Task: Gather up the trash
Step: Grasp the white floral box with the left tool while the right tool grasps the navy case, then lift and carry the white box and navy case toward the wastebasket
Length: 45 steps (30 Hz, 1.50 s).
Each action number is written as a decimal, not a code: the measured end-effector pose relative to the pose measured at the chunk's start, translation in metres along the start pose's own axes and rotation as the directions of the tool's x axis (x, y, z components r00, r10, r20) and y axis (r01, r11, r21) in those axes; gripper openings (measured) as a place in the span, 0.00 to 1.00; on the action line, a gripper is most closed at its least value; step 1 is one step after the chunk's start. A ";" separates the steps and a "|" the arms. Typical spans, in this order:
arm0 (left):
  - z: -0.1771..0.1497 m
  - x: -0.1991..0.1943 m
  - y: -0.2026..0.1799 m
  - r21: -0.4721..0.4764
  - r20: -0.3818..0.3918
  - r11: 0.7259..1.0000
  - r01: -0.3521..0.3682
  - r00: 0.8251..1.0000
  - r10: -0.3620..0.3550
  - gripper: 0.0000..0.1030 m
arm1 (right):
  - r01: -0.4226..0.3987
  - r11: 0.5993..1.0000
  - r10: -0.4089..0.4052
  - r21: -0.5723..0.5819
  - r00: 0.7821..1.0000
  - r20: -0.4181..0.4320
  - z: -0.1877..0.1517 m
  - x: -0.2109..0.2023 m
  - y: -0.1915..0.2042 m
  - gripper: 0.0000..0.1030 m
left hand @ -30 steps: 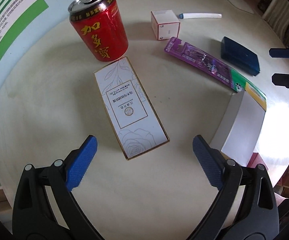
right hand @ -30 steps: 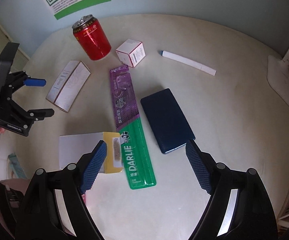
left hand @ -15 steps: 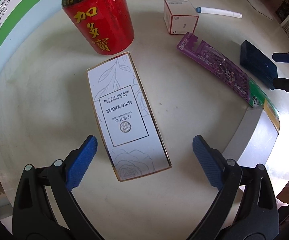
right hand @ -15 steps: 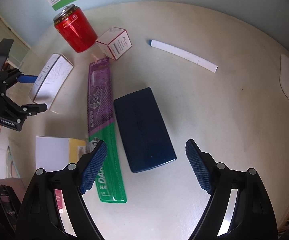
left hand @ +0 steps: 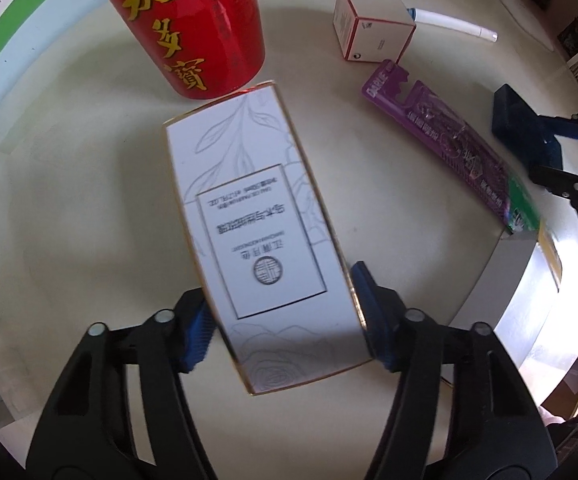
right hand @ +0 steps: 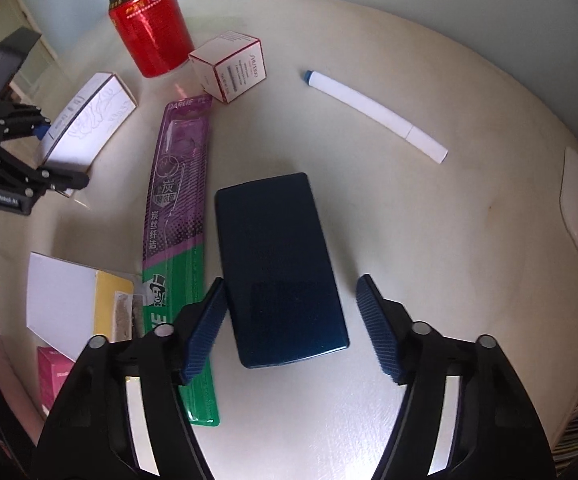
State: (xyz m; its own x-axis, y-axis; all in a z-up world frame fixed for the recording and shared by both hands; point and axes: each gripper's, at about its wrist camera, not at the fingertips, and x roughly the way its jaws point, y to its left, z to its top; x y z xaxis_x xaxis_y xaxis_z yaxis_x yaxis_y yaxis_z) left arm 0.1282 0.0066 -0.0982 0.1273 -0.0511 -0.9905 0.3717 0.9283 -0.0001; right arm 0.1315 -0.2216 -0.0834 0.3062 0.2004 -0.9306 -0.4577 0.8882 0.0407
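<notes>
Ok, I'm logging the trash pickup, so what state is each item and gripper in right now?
Left gripper: jaws just closed in, pads against the white gold-edged carton.
White gold-edged carton: lying flat, closed.
Right gripper: jaws just closing, straddling the dark blue flat box, right pad clear of it.
Dark blue flat box: flat, closed.
Red drink can: upright, tab opened.
Small white red-edged cube box: closed.

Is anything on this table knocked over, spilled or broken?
Nothing stands out. The red can stands upright with no spill around it. The white floral box, dark blue box and toothbrush pack lie flat and look intact, scattered at different angles across the table.
</notes>
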 end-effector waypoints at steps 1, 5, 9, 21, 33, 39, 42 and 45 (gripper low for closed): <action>0.000 0.000 0.001 0.002 0.002 1.000 -0.002 1.000 0.002 0.55 | 0.000 1.000 0.000 0.001 1.000 -0.001 0.000 0.000 -0.001 0.53; 0.000 -0.004 -0.001 0.021 0.015 1.000 0.006 1.000 -0.006 0.49 | -0.007 1.000 0.007 0.023 1.000 0.000 0.002 -0.001 -0.002 0.52; -0.003 -0.010 0.000 0.048 0.038 0.999 0.003 0.999 -0.004 0.46 | -0.013 0.999 0.012 0.039 1.000 0.014 0.005 -0.005 -0.002 0.52; -0.020 -0.043 0.001 0.059 0.119 0.998 0.013 0.993 -0.020 0.46 | 0.022 0.998 -0.025 0.054 0.998 0.059 0.010 -0.039 -0.003 0.51; 0.001 -0.051 -0.010 0.122 0.159 0.992 0.022 0.986 -0.041 0.46 | 0.076 0.992 -0.086 0.104 0.992 0.094 -0.017 -0.077 0.003 0.51; -0.004 -0.056 -0.027 0.183 0.172 0.983 0.030 0.983 -0.062 0.46 | 0.103 0.981 -0.120 0.167 0.988 0.096 -0.035 -0.085 0.011 0.51; -0.005 -0.061 -0.032 0.219 0.188 0.975 0.036 0.979 -0.079 0.46 | 0.124 0.973 -0.144 0.196 0.985 0.093 -0.046 -0.092 0.015 0.51; -0.008 -0.067 -0.034 0.251 0.206 0.967 0.045 0.974 -0.099 0.46 | 0.149 0.960 -0.174 0.235 0.981 0.091 -0.057 -0.099 0.021 0.51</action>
State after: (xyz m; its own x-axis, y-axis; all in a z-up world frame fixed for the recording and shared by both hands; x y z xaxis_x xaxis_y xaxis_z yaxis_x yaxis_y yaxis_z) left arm 0.0997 -0.0191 -0.0332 0.2768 -0.2174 -0.9360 0.5961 0.8028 -0.0102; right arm 0.0440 -0.2469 -0.0117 0.4559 0.0794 -0.8865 -0.1977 0.9802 -0.0139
